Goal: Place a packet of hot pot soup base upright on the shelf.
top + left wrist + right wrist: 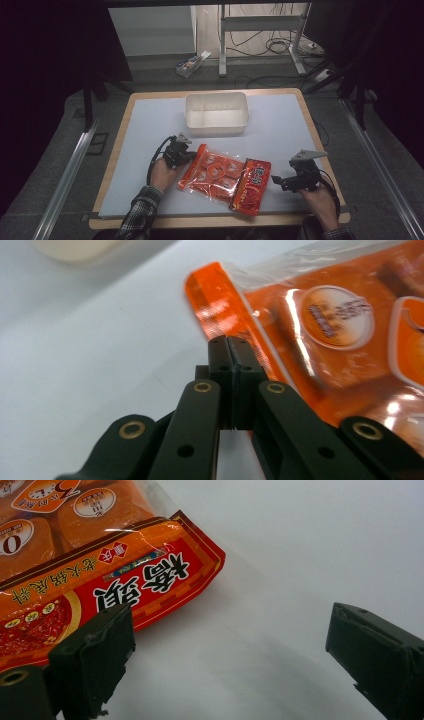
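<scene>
An orange bag of round cakes [212, 172] lies flat on the pale mat, and a red packet [252, 186] with white characters rests against its right side. My left gripper [186, 154] sits at the orange bag's upper left corner. In the left gripper view its jaws [230, 342] are pressed together, shut, with the tips right beside the bag's sealed edge [215, 305]. My right gripper [276, 181] is low on the mat just right of the red packet [150, 580]. It [230, 640] stands open, with bare mat between its fingers and the left one near the packet's corner.
A white two-compartment bin [216, 95] stands at the back middle of the mat. The mat [150, 125] covers a wood-edged table. Beyond the table's far edge, on the floor, are a desk frame, cables and a small box [190, 64].
</scene>
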`<state>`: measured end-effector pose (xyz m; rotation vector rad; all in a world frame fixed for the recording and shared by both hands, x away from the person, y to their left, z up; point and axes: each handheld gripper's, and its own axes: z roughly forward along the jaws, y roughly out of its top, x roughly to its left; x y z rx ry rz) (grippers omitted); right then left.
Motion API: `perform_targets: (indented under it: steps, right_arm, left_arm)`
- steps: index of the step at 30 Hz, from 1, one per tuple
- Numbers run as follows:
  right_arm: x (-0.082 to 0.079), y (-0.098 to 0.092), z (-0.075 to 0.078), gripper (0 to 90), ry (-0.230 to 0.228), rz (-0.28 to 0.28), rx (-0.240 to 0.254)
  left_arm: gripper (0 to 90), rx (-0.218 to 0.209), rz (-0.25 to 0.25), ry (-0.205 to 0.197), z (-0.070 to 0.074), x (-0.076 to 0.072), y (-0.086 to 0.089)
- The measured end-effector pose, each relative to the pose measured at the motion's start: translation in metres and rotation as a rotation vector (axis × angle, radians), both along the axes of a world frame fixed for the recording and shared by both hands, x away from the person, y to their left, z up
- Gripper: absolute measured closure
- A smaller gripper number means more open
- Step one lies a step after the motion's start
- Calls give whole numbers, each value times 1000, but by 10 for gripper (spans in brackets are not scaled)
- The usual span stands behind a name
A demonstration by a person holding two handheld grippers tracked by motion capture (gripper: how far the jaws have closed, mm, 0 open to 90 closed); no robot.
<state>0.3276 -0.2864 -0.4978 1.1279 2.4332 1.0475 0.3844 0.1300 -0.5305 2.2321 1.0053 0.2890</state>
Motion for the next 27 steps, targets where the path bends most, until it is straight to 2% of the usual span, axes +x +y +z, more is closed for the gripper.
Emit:
perform_targets:
  steps: [3, 6, 12, 14, 17, 20, 23, 25, 27]
  right_arm:
    - [1, 2, 0, 53, 2, 4, -1]
    - [1, 1, -1, 53, 5, 3, 2]
    - [0, 0, 0, 53, 6, 8, 8]
    - [0, 1, 0, 53, 8, 12, 3]
    - [0, 1, -1, 53, 8, 14, 2]
    - [0, 0, 0, 53, 6, 11, 7]
    - [0, 0, 0, 53, 7, 9, 9]
    - [0, 0, 0, 53, 7, 10, 10]
    - [-1, 0, 0, 53, 4, 12, 9]
  left_arm:
    - [899, -37, 1, -21, 2, 6, -12]
    - [899, -45, 1, -47, 4, 13, -24]
    - [899, -67, -12, -50, 7, 23, -38]
    - [898, -58, -44, -38, 5, 26, -45]
    - [899, -67, -47, -35, 0, 28, -54]
    - [900, -50, -53, -26, 0, 28, -54]
    - [900, -11, -66, -48, 1, 23, -54]
    - [900, -5, -59, -68, 0, 18, -53]
    - [900, -23, -51, -69, -2, 14, -49]
